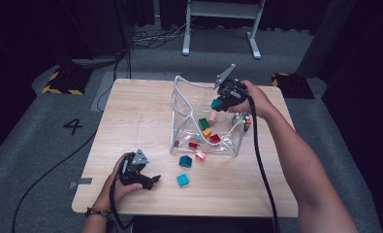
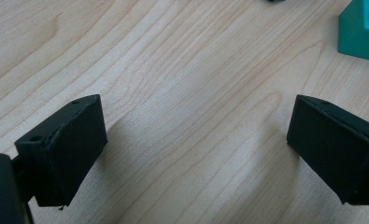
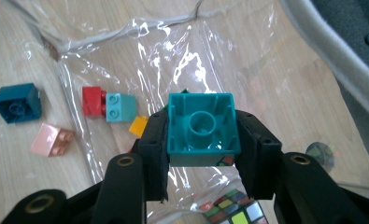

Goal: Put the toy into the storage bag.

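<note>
My right gripper point(image 1: 217, 104) hangs over the open top of a clear plastic bag point(image 1: 182, 104) and is shut on a teal brick point(image 3: 203, 128), whose hollow underside faces the camera. Inside the bag lie several bricks, among them a red one point(image 3: 93, 100), a light teal one point(image 3: 120, 107) and an orange one point(image 3: 138, 126). My left gripper point(image 1: 152, 180) rests open on the table near the front left, with only bare wood between its black jaws point(image 2: 196, 140). A teal brick point(image 2: 362, 30) lies just beyond it.
On the table point(image 1: 131, 111) in front of the bag lie a dark teal brick point(image 1: 185, 161), a teal brick point(image 1: 183, 180) and a pink brick point(image 1: 200, 156). A puzzle cube point(image 1: 246, 120) sits at the bag's right side. Dark floor surrounds the table.
</note>
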